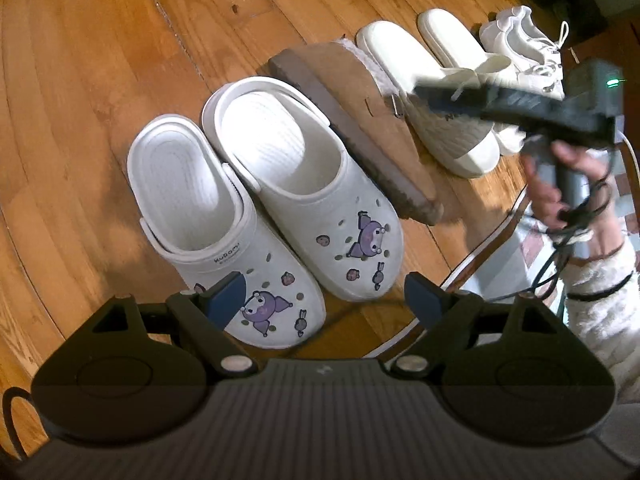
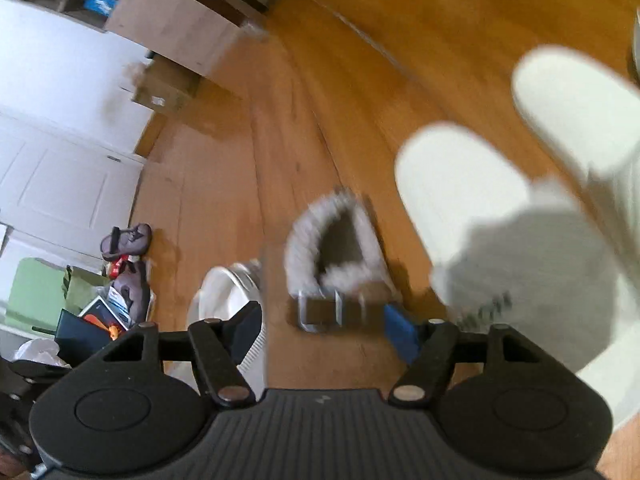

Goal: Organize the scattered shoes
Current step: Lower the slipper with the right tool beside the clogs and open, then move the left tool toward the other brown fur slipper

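A pair of white clogs (image 1: 192, 200) (image 1: 296, 176) with purple charms stands side by side on the wood floor. My left gripper (image 1: 324, 294) hangs open above their toes, gripping nothing. To their right a brown fur-lined clog (image 1: 360, 120) leans on its edge, sole turned left. My right gripper (image 1: 424, 90) reaches in at its buckle. In the blurred right wrist view the brown clog (image 2: 340, 240) fills the span between the pads of my right gripper (image 2: 324, 326), which looks shut on it. White slides (image 1: 404, 60) (image 2: 460, 192) and white sneakers (image 1: 520, 40) line up further right.
A person's hand (image 1: 568, 184) with trailing cables holds the right gripper. Cardboard boxes (image 2: 168, 20), a white door (image 2: 60, 184) and a heap of clutter with purple sandals (image 2: 128, 240) line the far wall. Bare wood floor (image 1: 100, 60) lies left of the shoes.
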